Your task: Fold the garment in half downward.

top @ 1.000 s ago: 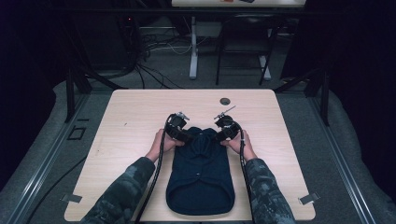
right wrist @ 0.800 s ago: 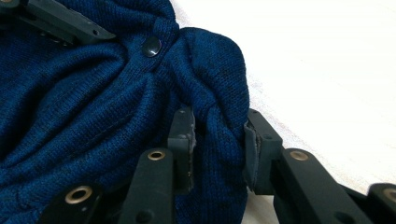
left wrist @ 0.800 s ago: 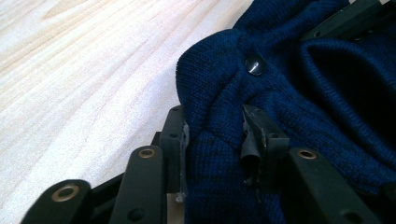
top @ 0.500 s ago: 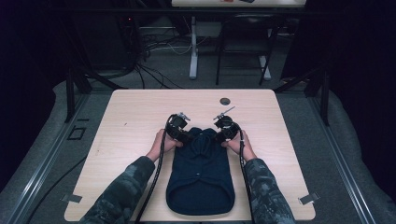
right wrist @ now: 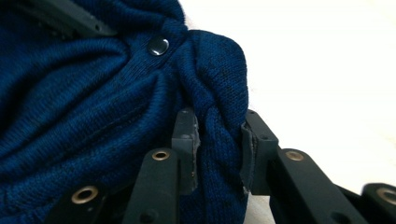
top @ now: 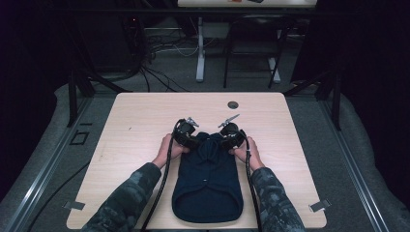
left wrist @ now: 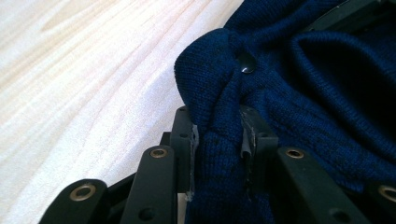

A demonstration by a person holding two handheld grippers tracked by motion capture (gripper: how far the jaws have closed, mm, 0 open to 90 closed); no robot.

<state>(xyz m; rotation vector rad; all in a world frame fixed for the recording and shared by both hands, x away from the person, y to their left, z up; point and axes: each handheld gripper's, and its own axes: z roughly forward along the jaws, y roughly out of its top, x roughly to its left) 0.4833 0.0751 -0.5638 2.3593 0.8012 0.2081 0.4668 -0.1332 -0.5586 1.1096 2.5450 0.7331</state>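
We have the navy knit garment (top: 208, 181) lying flat on the counter (top: 130, 125), its far end bunched between our hands. The left gripper (left wrist: 218, 135) is clenched on a fold of knit beside a dark snap (left wrist: 246, 63), and the right gripper (right wrist: 218, 140) pinches the matching fold on the other side. To fold cleanly, we should lift both corners together, level and evenly taut, so nothing slips. Against the frame a second ago, both sets of fingers have just been closing onto the cloth; our hands have barely shifted.
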